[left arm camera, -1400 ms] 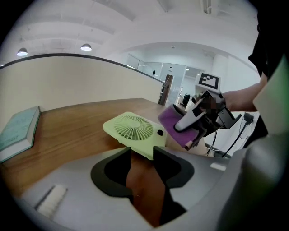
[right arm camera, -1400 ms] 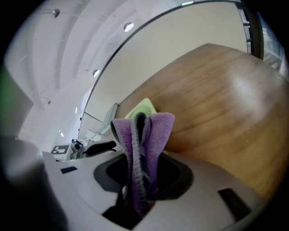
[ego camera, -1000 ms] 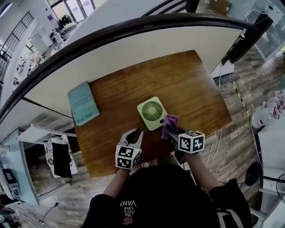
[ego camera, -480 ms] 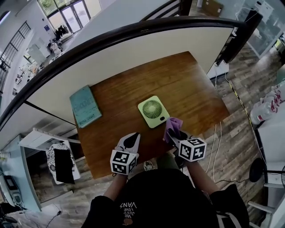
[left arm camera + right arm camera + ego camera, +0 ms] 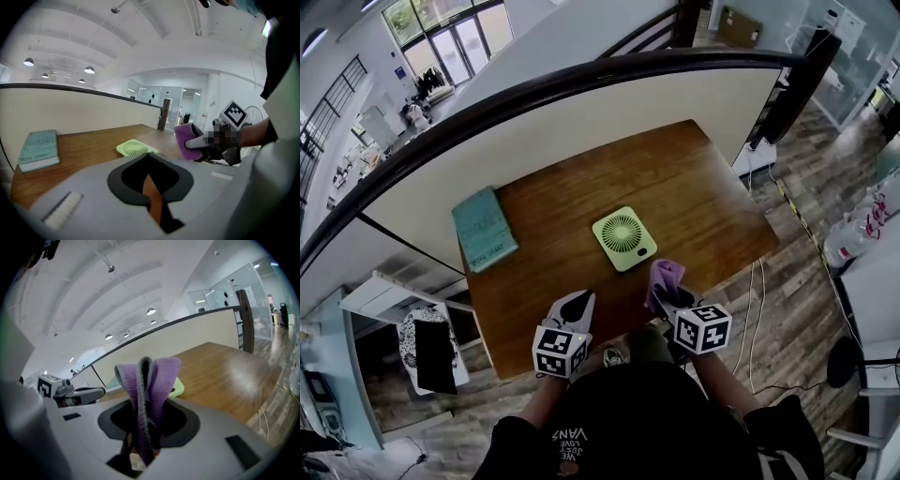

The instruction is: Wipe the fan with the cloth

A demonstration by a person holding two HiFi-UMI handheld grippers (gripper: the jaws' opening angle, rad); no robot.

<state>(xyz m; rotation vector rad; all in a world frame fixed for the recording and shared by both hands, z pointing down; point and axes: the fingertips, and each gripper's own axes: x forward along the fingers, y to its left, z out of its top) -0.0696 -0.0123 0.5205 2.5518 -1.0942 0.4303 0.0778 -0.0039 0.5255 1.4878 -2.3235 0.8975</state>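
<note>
Right gripper (image 5: 667,298) is clamping the folded purple cloth (image 5: 664,277); left gripper (image 5: 577,302) is holding its jaws together, empty, with the green fan (image 5: 623,238) lying just ahead.

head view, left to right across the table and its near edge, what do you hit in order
teal book → left gripper → green fan → purple cloth

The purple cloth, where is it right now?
In the head view the cloth is clamped in the right gripper, at the lower right of the green fan, by the wooden table's near edge.
</note>
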